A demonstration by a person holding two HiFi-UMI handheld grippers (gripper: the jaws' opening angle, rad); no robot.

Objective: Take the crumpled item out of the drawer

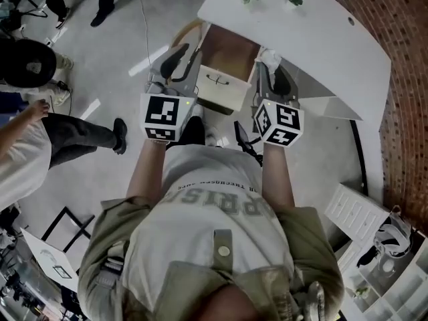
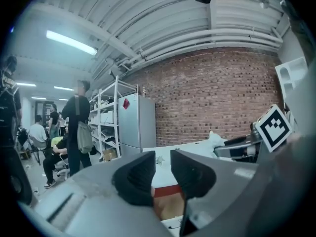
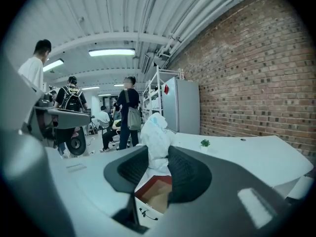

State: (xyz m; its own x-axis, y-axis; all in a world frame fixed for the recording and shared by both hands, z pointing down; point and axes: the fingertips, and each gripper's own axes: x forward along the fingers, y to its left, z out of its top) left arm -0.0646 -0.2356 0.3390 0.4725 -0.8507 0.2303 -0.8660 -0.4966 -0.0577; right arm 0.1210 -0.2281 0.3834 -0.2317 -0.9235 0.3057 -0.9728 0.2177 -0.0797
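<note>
brick wall [image 3: 247, 73] backs a white table [image 1: 314, 39] whose drawer [image 1: 223, 85] stands pulled open. right gripper [image 3: 157, 154] is clamped on the white crumpled item [image 3: 155, 130], held up over the drawer's right edge; its long axis stands upright, the top poking above the jaws. left gripper [image 2: 163, 162] shows a narrow gap with nothing in it.
</note>
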